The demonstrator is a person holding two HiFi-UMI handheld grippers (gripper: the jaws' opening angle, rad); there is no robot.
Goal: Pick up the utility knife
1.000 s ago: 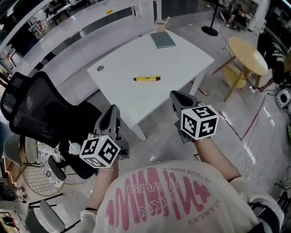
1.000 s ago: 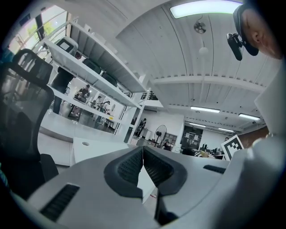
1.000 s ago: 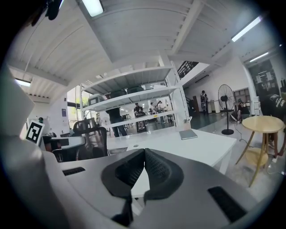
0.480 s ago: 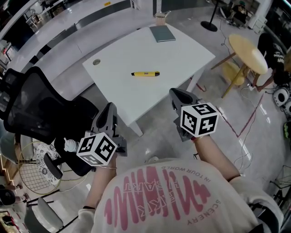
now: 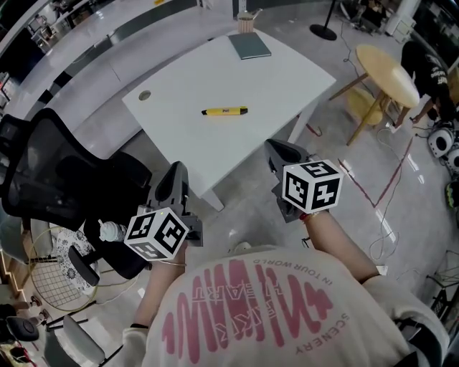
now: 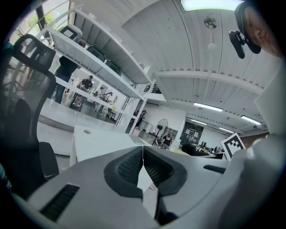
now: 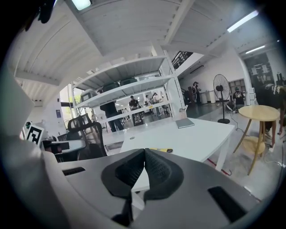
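The yellow utility knife lies flat near the middle of the white table, its dark tip toward the right. Both grippers hang in front of the table's near corner, over the floor and well short of the knife. My left gripper is shut with nothing in it; in the left gripper view its ribbed pads meet. My right gripper is shut and empty too. The right gripper view shows the knife just above the closed right gripper.
A black mesh office chair stands left of the left gripper. A grey notebook and a pen cup sit at the table's far edge. At the right are a round wooden side table and cables on the floor.
Both grippers have sunk a little and stay shut. In the head view the table and knife have slid up and slightly left; the knife has not moved on the table.
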